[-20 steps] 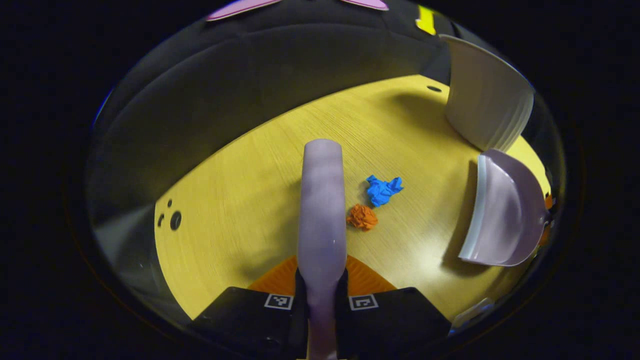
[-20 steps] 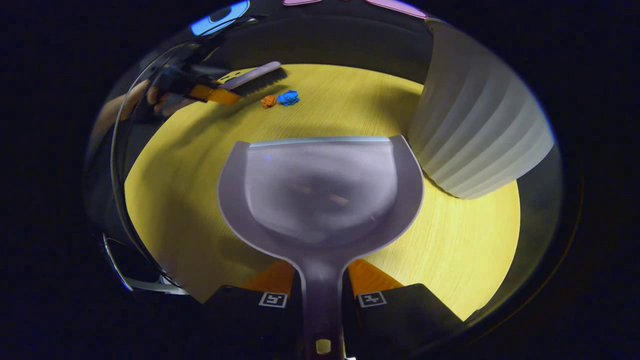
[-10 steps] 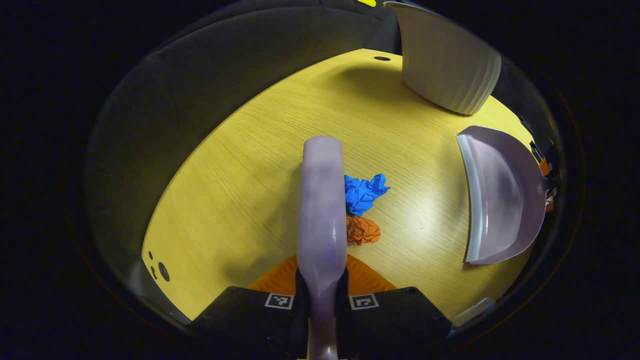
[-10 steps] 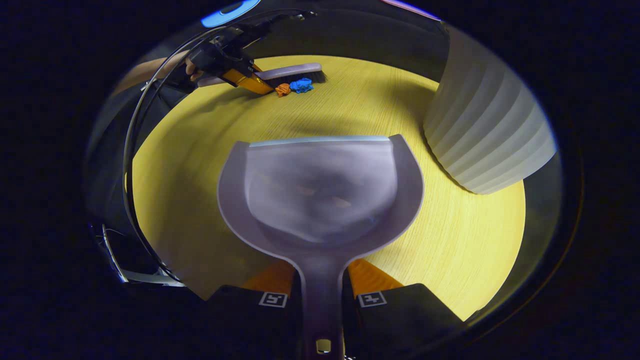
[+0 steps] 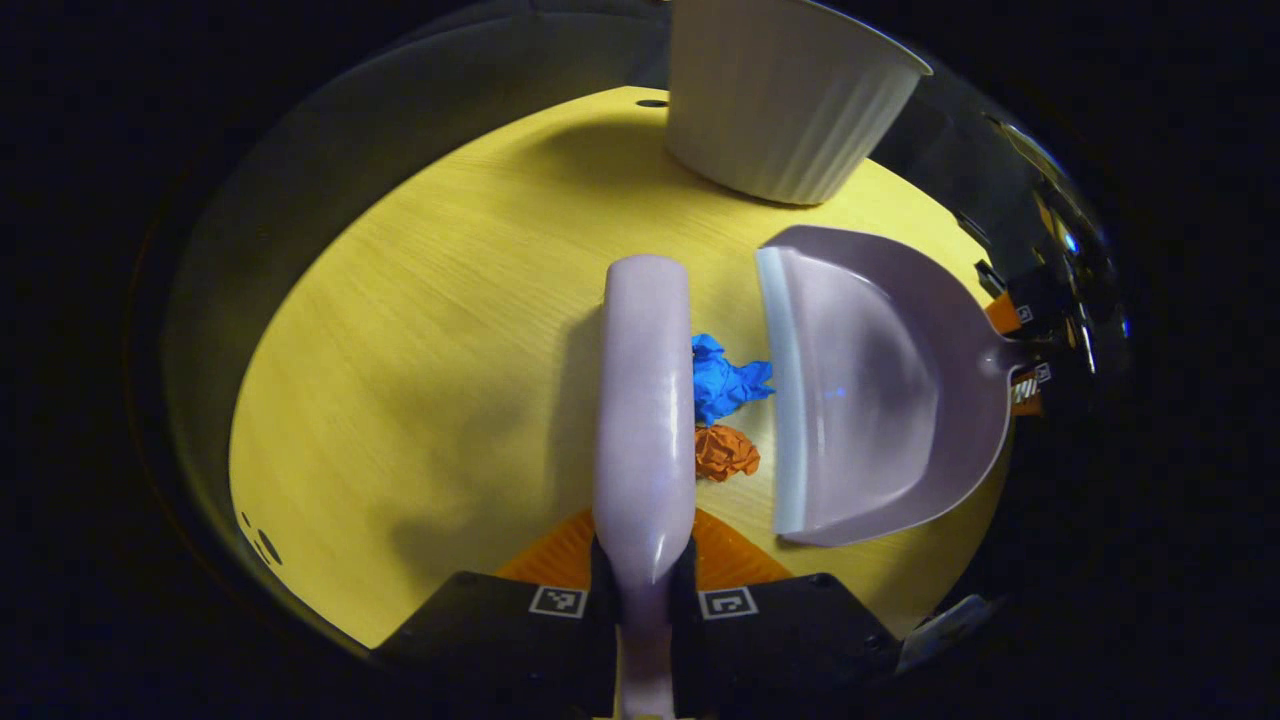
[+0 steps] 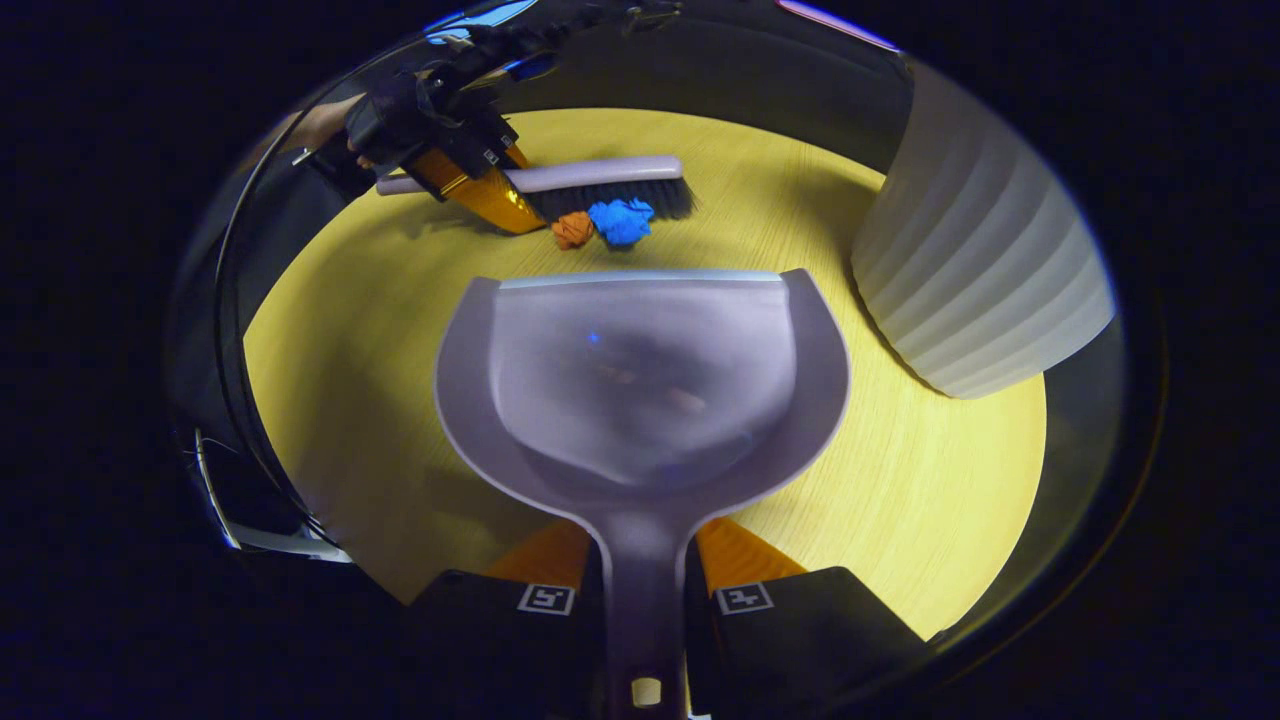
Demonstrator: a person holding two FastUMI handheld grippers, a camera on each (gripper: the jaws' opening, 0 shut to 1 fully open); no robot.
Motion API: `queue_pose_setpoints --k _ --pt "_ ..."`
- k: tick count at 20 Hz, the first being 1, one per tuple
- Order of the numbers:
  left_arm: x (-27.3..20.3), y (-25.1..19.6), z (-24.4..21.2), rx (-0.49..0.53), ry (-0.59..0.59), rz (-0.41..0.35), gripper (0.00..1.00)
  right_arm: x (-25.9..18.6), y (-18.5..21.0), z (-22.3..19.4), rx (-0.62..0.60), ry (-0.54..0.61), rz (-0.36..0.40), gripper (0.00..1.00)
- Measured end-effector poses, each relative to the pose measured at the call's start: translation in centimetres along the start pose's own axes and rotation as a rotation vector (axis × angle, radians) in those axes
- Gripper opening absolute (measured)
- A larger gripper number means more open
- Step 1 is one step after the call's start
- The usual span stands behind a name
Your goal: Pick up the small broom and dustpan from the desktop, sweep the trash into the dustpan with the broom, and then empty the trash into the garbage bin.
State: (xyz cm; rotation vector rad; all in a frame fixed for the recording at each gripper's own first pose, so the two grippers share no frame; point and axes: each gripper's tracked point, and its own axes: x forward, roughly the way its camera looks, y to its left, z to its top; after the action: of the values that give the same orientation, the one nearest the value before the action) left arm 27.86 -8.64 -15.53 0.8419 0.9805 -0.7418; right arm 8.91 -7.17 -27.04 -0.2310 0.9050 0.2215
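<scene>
Two scraps (image 5: 726,415): light crumpled paper, lower centre, easily flicked.
Left tongs (image 5: 641,585): clamp broom (image 5: 645,400) handle.
Right tongs (image 6: 641,585): clamp stiff dustpan (image 6: 640,385) handle.

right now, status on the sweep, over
Left gripper shut on broom; right gripper shut on dustpan. Blue scrap and orange scrap between bristles and pan lip, not yet in. Bin behind, path open.

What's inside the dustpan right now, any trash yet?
Nothing: the dustpan pan is bare. The blue paper wad and orange paper wad lie on the desktop just beyond its lip, against the broom bristles. The desktop beneath the pan is covered.
</scene>
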Motion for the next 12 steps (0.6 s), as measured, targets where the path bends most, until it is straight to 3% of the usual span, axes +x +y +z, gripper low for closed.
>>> queue_pose_setpoints --k 7,12 --pt "-0.3 -7.9 -0.1 0.009 0.037 -0.151 0.26 0.3 -0.1 0.0 0.001 -0.023 -0.003 0.36" --pt "-1.5 -9.1 0.1 -0.121 -0.066 -0.092 0.28 0.4 -0.1 -0.1 0.024 -0.042 -0.015 0.36"
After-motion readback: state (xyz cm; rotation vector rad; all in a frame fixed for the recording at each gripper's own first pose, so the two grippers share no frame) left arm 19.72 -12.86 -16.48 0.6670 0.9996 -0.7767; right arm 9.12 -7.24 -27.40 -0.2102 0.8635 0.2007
